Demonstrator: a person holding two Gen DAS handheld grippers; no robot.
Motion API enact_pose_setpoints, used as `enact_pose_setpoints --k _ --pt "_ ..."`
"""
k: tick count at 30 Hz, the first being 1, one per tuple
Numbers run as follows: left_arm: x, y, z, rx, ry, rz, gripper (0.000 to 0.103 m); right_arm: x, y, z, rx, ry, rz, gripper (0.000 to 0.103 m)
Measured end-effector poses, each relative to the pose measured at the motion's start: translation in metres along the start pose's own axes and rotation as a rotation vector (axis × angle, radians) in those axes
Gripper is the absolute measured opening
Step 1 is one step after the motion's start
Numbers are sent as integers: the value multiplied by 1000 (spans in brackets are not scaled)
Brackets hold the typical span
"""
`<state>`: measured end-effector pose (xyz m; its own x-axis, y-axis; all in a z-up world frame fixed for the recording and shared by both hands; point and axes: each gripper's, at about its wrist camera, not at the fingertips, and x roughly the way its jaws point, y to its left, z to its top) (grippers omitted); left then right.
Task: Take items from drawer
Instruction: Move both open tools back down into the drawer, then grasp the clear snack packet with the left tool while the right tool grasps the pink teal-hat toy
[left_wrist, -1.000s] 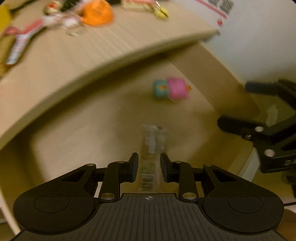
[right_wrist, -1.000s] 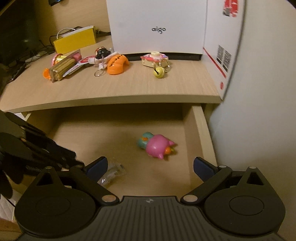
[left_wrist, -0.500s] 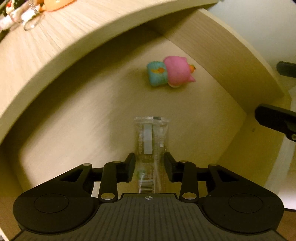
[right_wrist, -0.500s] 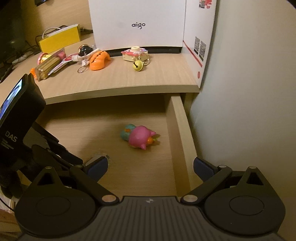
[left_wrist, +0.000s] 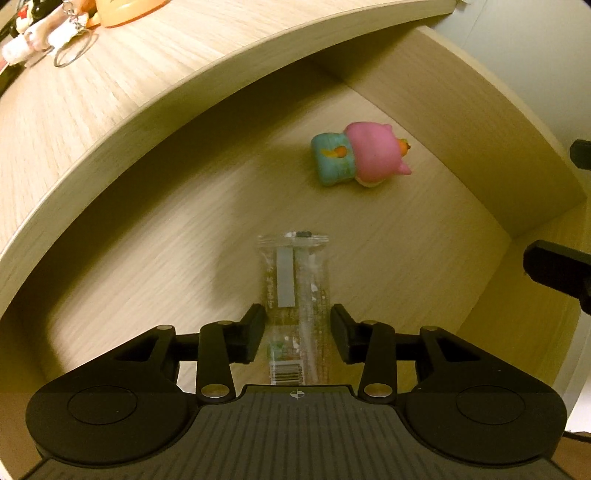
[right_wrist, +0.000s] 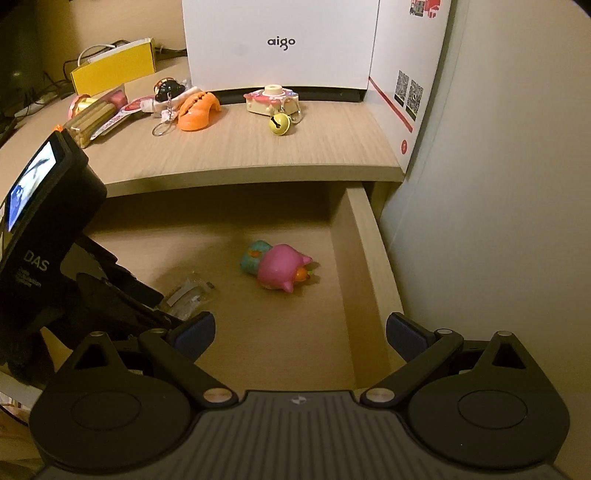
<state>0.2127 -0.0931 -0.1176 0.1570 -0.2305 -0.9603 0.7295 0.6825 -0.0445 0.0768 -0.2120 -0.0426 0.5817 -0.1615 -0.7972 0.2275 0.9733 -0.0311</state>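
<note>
Packet (left_wrist: 295, 291) lies flat on the drawer (left_wrist: 461, 122) floor, nearer the front than the toy (left_wrist: 360, 155). My left gripper (left_wrist: 297, 325) straddles its near half, parted, not clamped. It looks light, crinkly, slippery; I'd pinch mid-width. My right gripper (right_wrist: 299, 332) hangs agape, empty.

A white box (right_wrist: 280, 44) printed "aigo" stands upright at the back of the desk top (right_wrist: 240, 151), with codes printed on its side. In front of it lie a small toy camera (right_wrist: 271, 99) with a yellow bell (right_wrist: 279, 124) just beside it, an orange clip-like thing (right_wrist: 197, 110), and a black-and-white keyring charm (right_wrist: 168, 90). Farther left are a bundle of sticks (right_wrist: 92, 118) and a yellow box (right_wrist: 112, 66), with cables behind it.
</note>
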Motion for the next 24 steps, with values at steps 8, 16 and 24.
enact_pose_setpoints --k 8,16,24 --pt "-8 17 -5 -70 17 -73 39 6 4 10 -44 -7 -21 100" --pt "-46 34 -37 -203 -90 -27 39 39 30 48 -198 24 -32 99" --pt "-46 44 -51 -288 -124 -5 39 89 47 66 -265 165 37 96"
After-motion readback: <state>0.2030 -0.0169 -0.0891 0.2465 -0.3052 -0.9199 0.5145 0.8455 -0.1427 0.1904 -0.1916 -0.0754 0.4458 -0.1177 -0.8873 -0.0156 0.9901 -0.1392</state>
